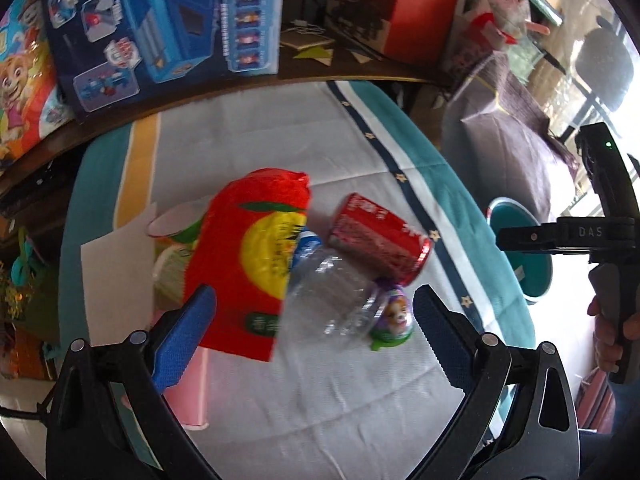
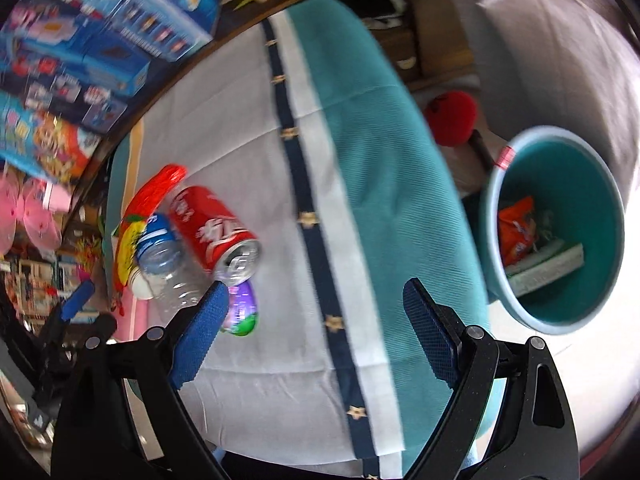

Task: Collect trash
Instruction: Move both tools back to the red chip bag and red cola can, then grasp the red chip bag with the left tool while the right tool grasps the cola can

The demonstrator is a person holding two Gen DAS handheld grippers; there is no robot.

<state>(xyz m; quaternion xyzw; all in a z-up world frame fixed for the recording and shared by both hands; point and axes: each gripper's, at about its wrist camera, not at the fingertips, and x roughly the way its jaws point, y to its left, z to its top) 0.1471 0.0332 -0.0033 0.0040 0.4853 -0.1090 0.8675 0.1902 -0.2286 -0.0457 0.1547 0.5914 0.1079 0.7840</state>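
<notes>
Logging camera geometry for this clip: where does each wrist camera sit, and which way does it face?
Left wrist: on the left gripper, looking down at the trash pile: red bag, bottle, can. Its own blue fingers show, plus the right gripper and a hand.
Right wrist: on the right gripper, facing the tablecloth edge and the bin beside it. Its own fingers show, open.
Shared: can, bottle, red bag, purple egg, bin, tablecloth.

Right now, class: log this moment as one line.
left claw open over clear bottle | right claw open, empty | can on table | bin partly filled
</notes>
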